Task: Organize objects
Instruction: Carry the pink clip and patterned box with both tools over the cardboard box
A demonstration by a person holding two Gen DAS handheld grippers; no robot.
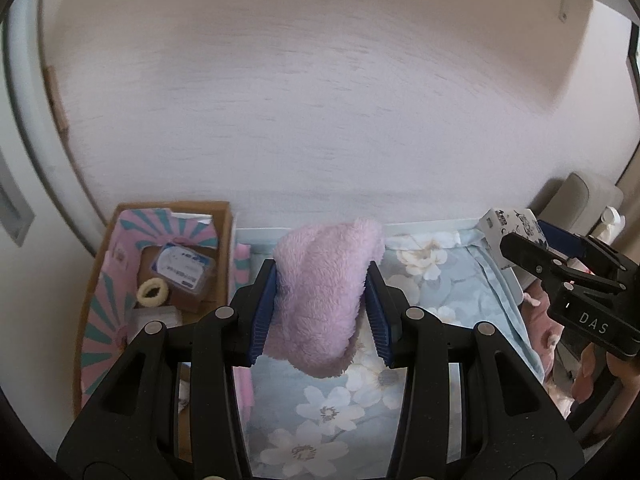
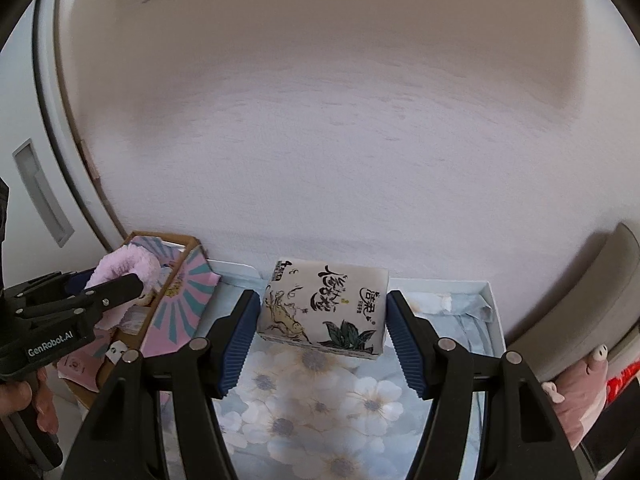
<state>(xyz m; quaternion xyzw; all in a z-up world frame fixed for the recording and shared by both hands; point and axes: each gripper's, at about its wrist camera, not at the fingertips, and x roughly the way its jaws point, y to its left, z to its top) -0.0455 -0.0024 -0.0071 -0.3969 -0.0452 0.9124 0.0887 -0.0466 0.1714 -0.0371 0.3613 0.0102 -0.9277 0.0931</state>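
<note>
Left gripper [image 1: 322, 300] clamped on pink fluffy cloth [image 1: 324, 292], right gripper [image 2: 322, 330] closed on printed tissue pack [image 2: 324, 308], both above the floral sheet [image 2: 312, 408], cardboard box [image 1: 224, 240] to its left, bare wall behind.

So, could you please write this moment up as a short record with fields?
left gripper: shut on pink fluffy item
right gripper: shut on tissue pack
surface below: floral cloth
cardboard box: left of the cloth, holds a cream hair tie and a clear plastic case
</note>
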